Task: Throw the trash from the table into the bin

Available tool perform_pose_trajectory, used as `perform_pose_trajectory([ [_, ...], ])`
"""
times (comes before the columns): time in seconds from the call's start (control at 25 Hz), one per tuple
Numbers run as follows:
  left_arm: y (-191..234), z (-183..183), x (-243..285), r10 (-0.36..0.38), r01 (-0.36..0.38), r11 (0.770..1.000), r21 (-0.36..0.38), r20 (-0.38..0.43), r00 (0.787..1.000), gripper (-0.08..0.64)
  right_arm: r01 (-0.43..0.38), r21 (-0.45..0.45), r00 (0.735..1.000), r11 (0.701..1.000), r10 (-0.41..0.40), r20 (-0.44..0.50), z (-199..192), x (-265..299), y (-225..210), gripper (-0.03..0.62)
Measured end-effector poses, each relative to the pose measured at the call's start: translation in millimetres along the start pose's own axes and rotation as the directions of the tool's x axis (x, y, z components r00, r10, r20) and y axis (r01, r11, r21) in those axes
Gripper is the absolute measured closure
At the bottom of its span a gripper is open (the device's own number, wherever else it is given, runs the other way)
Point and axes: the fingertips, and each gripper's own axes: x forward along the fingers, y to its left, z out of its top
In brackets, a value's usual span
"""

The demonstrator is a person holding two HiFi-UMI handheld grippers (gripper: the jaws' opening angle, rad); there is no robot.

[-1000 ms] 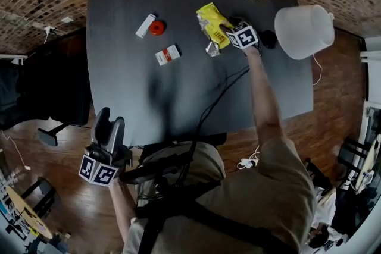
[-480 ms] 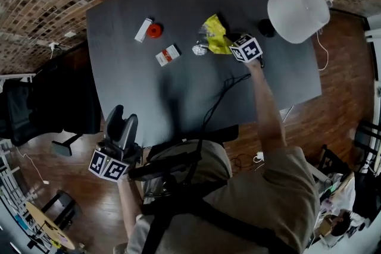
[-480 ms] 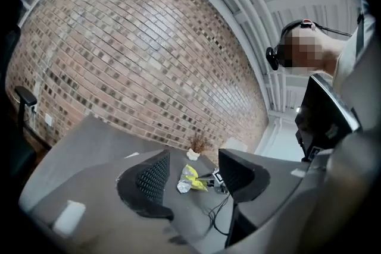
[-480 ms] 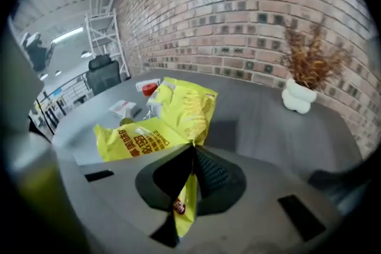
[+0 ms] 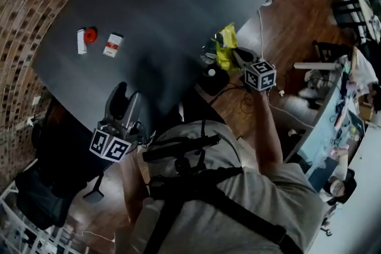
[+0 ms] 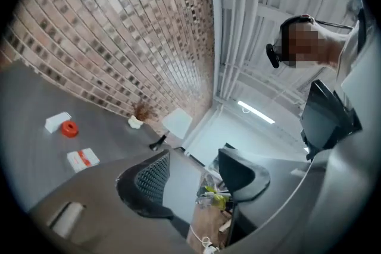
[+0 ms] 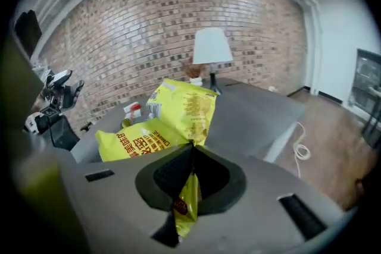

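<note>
A crinkled yellow snack bag (image 7: 178, 107) with red lettering sits pinched by the right gripper (image 7: 191, 149); the left gripper (image 6: 193, 156) gapes slightly, empty

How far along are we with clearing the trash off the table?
Done: nothing I can confirm as binned. In hand: the right gripper is shut on the yellow snack bag, held past the edge of the table, over the floor. To do: the white box, red cap and red-and-white pack lie on the table; the left gripper is open and empty.
</note>
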Motion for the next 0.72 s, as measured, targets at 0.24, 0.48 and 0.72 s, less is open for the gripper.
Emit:
perform_pose_trajectory([
  [0.24,-58,-30,44,-0.243,0.242,0.970,-0.022,-0.136,0.961,0.313,0.295,0.183,0.952,0.938,-0.272,-0.142,-165,-135,-20,0.580],
  [0.48,-119,-64,73,-0.328,0.338,0.941,-0.003,-0.251,0.911,0.313,0.378,0.140,0.877,0.915,-0.306,-0.371,-279,-145,-28,0.580],
  [0.72,-164,-99,99,-0.301,0.332,0.943,0.030,-0.355,0.885,0.313,0.307,0.115,0.836,0.945,-0.209,-0.508,-341,-90,-36,0.580],
])
